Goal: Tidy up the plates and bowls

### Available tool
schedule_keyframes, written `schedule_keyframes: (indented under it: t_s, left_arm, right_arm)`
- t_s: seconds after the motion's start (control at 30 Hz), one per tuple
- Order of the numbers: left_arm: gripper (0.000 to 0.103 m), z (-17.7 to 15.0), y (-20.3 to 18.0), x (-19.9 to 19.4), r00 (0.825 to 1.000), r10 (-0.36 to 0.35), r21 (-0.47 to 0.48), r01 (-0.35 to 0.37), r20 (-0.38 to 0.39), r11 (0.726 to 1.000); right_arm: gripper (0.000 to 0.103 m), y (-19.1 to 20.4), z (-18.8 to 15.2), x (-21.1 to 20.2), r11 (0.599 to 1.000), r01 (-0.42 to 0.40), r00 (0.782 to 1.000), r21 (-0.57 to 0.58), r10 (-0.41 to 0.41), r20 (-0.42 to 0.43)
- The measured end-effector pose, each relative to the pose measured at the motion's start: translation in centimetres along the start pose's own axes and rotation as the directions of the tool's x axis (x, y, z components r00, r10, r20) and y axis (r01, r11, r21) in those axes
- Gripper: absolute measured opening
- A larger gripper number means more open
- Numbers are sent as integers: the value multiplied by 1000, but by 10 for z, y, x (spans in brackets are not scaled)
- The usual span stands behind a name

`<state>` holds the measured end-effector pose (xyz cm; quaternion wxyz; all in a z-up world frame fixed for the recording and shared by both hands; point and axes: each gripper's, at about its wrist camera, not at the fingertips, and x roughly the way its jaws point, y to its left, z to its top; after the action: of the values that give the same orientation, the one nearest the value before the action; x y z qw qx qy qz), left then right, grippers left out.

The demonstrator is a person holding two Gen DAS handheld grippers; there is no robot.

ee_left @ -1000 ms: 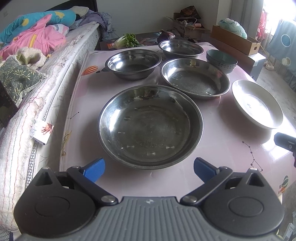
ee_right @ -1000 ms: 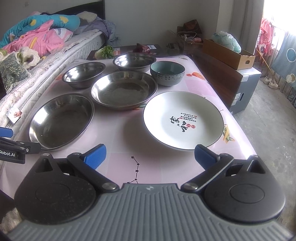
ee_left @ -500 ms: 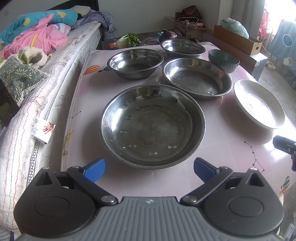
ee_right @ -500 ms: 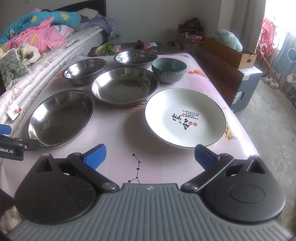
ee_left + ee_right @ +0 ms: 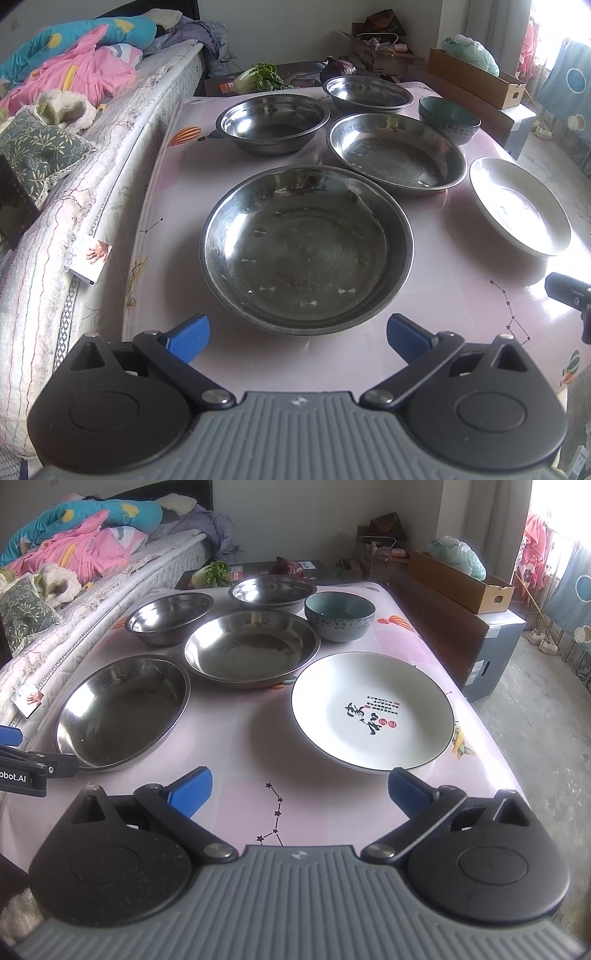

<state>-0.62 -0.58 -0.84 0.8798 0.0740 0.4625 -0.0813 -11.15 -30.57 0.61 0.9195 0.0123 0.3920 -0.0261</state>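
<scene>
Both my tongs gape, holding nothing: left gripper (image 5: 297, 334) faces the light, slick steel plate (image 5: 306, 249); I'd pinch its near rim. Right gripper (image 5: 300, 789) faces the fragile ceramic plate (image 5: 373, 710).

Readable marks: two, both in the right wrist view.
"obot.AI", first letter cut by the frame edge, white on the black body of the left gripper (image 5: 22, 771). The white plate (image 5: 373, 710) carries black brush characters with small red seals and rows of fine print, too small to read.
</scene>
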Motion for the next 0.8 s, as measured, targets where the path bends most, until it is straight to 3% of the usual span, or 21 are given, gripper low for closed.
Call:
schedule_keyframes:
  t_s: [0.5,0.7,0.8]
  left_arm:
    - [103,3,4,5,1000,4,-9,-4,-9,1000]
    - [103,27,20,12,1000,21,-44,-20,9,999]
    - [103,43,31,16,999,42,-69,-40,24,997]
  right_arm:
    - [102,-4,2,5,1000,6,1000,17,-6,1]
    - [102,-1,28,9,999,20,999,-38,-19,26]
    - [102,6,50,11,993,71,996,-97,-66,57]
